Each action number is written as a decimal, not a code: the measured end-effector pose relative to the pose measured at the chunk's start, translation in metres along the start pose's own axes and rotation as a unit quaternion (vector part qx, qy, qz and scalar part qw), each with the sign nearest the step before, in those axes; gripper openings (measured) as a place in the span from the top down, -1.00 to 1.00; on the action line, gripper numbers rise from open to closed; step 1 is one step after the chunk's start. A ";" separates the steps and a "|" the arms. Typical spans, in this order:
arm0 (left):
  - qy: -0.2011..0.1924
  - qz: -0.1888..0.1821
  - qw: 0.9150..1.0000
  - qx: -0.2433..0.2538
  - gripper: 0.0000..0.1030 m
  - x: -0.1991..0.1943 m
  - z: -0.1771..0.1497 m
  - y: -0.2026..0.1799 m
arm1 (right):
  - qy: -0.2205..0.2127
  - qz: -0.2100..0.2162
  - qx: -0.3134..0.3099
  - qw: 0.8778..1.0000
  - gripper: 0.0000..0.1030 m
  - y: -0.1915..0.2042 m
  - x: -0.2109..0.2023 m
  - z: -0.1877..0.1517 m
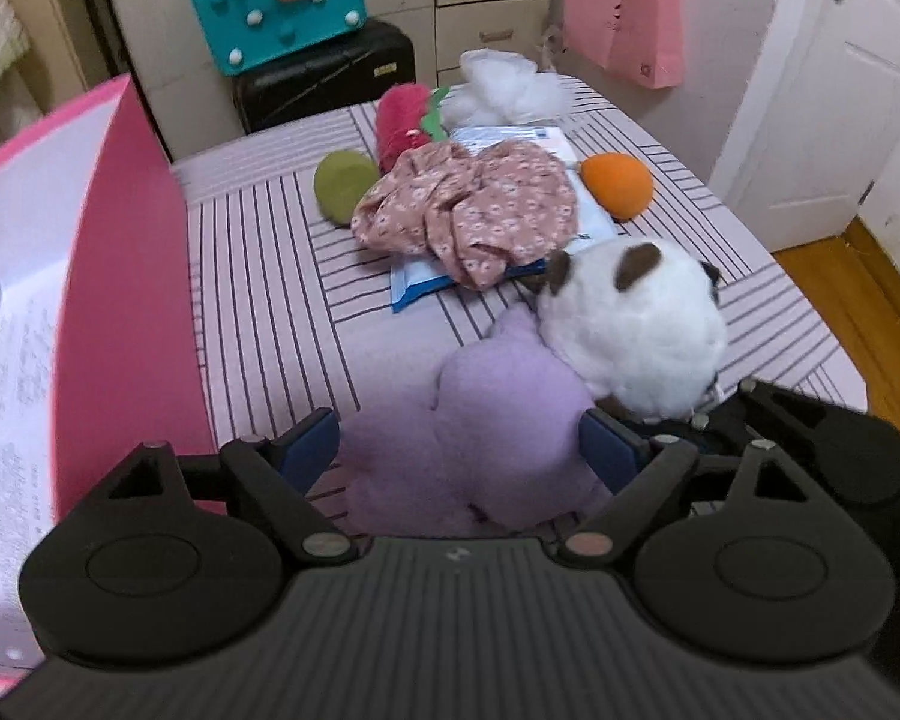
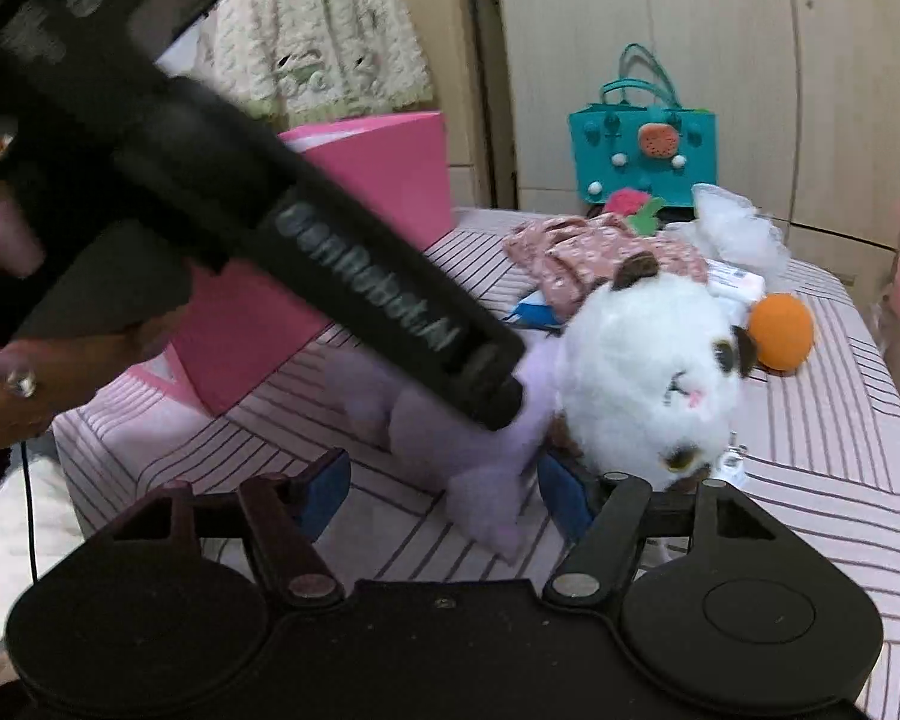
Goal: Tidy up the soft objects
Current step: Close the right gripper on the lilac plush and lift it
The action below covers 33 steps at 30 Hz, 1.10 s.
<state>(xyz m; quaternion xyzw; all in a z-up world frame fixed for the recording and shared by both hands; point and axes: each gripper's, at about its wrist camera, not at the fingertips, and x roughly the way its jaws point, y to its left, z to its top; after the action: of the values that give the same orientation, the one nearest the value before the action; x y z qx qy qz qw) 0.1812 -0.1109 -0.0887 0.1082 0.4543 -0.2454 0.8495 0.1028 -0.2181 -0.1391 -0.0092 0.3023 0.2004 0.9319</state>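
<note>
Right now the purple plush toy (image 1: 480, 426) lies on the striped bed (image 1: 258, 276), touching the white plush cat (image 1: 636, 324). It sits between the wide-apart fingers of the left tool (image 1: 459, 444), which is nearer. The right tool (image 2: 444, 498) is apart too, with one purple leg between its fingers, not squeezed

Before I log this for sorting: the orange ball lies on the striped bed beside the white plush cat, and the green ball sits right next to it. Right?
Not quite. The left wrist view shows the green ball apart from the orange ball, across the floral cloth. The orange one lies on the bed beside the white plush cat.
</note>
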 end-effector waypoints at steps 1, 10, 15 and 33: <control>0.004 -0.005 1.000 -0.011 -0.74 0.002 0.000 0.003 | 0.007 -0.011 -0.014 1.000 -0.47 0.004 0.003 0.002; -0.010 -0.030 0.998 -0.051 -0.75 0.010 -0.007 0.017 | -0.010 -0.033 0.011 0.999 -0.07 0.000 0.007 0.005; -0.021 -0.025 0.998 -0.054 -0.68 0.008 -0.011 0.013 | -0.024 -0.037 0.032 0.999 0.00 -0.004 0.004 0.002; -0.019 -0.007 0.997 -0.071 -0.86 -0.012 -0.036 -0.002 | -0.007 -0.021 0.054 0.998 0.07 0.005 -0.017 -0.009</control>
<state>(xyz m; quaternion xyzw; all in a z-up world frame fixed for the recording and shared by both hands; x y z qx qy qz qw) 0.1484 -0.0945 -0.0995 0.0394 0.4552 -0.2202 0.8618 0.0832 -0.2207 -0.1358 0.0358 0.3060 0.1644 0.9370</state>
